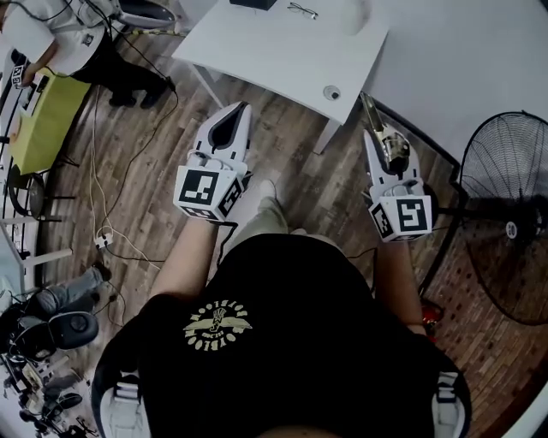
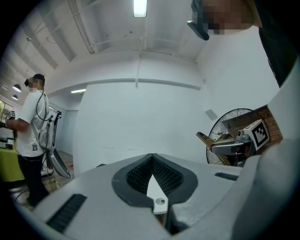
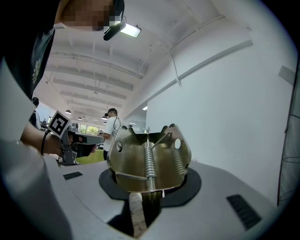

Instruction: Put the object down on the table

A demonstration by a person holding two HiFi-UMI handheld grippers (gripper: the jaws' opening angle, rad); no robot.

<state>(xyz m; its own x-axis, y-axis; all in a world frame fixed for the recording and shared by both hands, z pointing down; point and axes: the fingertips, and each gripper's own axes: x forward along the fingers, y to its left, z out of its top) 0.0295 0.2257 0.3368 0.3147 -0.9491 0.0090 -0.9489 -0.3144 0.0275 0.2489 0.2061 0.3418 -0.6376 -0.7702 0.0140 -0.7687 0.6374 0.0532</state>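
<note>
Right claw [image 3: 146, 199] pinches a brass spring clip [image 3: 149, 157] standing between my jaws | left claw [image 2: 152, 176] pressed together, empty | white table [image 1: 257, 60] ahead of both claws | clip not yet set down

Left gripper [image 2: 151, 161]: jaws closed tip to tip, nothing between them. Straight ahead is a plain white wall [image 2: 140, 117], with a ceiling light [image 2: 139, 7] at the top. On the right is the right gripper [image 2: 219, 144], marker cube facing this way, with a brass-coloured metal piece [image 2: 204, 138] sticking out of its jaws. A fan [image 2: 233, 118] stands behind it. Far left, a person in a white shirt [image 2: 30, 136] stands side-on.
</note>
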